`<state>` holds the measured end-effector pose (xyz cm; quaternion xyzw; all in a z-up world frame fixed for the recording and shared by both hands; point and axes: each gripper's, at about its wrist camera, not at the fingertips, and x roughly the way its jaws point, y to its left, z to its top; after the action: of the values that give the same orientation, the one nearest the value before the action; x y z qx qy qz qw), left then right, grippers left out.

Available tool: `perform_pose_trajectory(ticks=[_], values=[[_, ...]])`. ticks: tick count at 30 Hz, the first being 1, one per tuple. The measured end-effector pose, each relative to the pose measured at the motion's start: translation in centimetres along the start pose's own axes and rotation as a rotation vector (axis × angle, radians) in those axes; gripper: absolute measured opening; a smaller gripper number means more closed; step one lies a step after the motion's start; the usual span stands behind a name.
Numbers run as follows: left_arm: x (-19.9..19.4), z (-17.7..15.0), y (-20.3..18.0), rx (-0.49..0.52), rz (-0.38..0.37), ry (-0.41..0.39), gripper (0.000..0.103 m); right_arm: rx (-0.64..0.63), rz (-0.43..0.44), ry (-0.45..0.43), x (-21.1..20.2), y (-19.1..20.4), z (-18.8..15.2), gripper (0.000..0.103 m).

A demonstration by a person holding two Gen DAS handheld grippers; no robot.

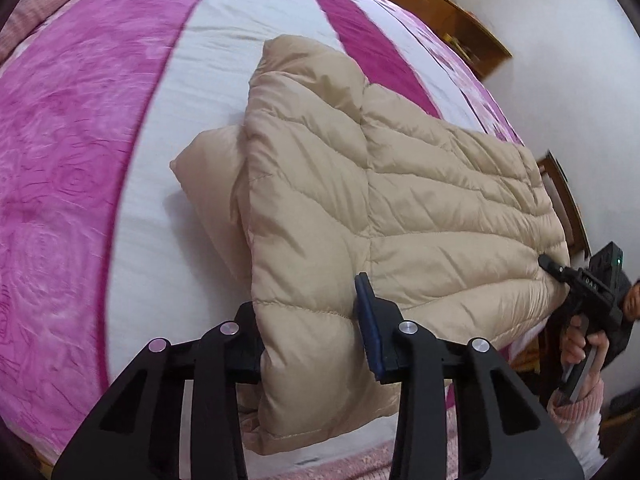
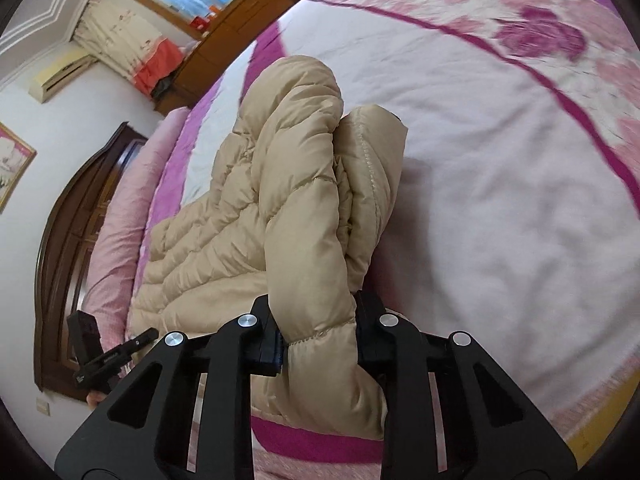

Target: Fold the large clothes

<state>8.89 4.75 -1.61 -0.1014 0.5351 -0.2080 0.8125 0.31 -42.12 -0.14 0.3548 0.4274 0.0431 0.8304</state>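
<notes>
Left wrist view shows the left claw [image 1: 308, 332] clamped on the near hem of the beige quilted jacket [image 1: 400, 192] lying partly folded on the bed [image 1: 160, 160], the right claw [image 2: 318, 332] gripping its opposite corner, final folds judged outstanding.

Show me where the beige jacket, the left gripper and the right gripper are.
beige jacket [image 1: 400, 200]: left wrist view, on its quilted top panel.
left gripper [image 1: 308, 316]: left wrist view, between its fingertips, on the pinched edge.
right gripper [image 2: 316, 320]: right wrist view, between its fingertips.
</notes>
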Motion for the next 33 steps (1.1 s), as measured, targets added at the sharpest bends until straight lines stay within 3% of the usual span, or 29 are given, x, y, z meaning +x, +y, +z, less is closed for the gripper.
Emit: perform_pose_trajectory(ticks=[4, 7, 9, 11, 19, 22, 28, 33], values=[[0.5, -0.1, -1.5, 0.075, 0.103, -0.008, 0.049, 0.024, -0.001, 0.011, 0.3, -1.2, -0.5, 0.033], [-0.5, 0.1, -2.5, 0.102, 0.139, -0.011, 0.055, 0.032, -0.028, -0.002, 0.6, -1.5, -0.5, 0.047], [-2.0, 0.2, -2.8, 0.12, 0.167, -0.037, 0.065, 0.037, -0.021, -0.009, 0.7, -1.9, -0.7, 0.056], [-3.5, 0.1, -3.0, 0.145, 0.208, -0.061, 0.066, 0.048, -0.001, -0.009, 1.0, -2.3, -0.8, 0.063], [-5.6, 0.2, -6.2, 0.208, 0.162, -0.081, 0.066, 0.108, 0.062, 0.013, 2.1, -3.5, -0.1, 0.068], [-4.0, -0.3, -8.0, 0.24, 0.142, -0.057, 0.066, 0.112, 0.062, 0.016, 1.8, -3.6, -0.2, 0.066], [-0.2, -1.0, -10.6, 0.323, 0.109, -0.014, 0.066, 0.09, 0.073, 0.02, 0.9, -2.8, 0.0, 0.042], [2.7, -1.5, -11.7, 0.379, 0.131, 0.017, 0.055, 0.096, 0.09, 0.017, -1.3, -0.9, -0.2, 0.029]])
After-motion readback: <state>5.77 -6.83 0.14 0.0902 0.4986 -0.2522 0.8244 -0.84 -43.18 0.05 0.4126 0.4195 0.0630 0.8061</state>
